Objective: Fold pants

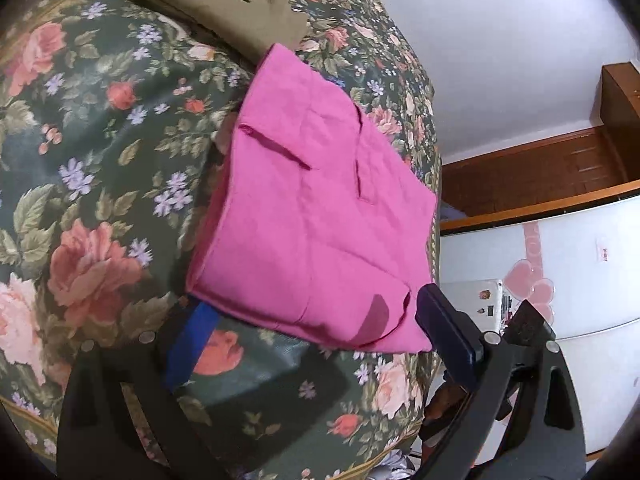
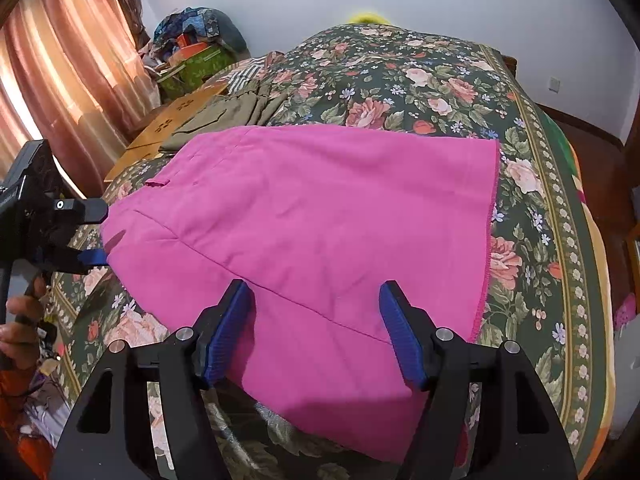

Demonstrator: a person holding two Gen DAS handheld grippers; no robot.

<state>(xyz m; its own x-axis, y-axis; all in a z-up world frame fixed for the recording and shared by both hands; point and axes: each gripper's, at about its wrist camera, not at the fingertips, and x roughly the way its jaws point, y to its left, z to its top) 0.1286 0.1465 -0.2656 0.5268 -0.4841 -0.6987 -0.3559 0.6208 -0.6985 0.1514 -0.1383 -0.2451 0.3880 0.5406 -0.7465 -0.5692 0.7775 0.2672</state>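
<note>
Pink pants lie folded flat on the floral bedspread; they also show in the left wrist view. My right gripper is open, its blue pads on either side of the pants' near edge, just above the cloth. My left gripper is open at the pants' left corner, one pad low by the bedspread, the other above the cloth edge. It shows in the right wrist view with jaws apart around the corner.
Folded olive pants lie beyond the pink ones, also in the right wrist view. A wooden board and cluttered boxes stand left of the bed. Curtains hang at left. White cabinet beside the bed.
</note>
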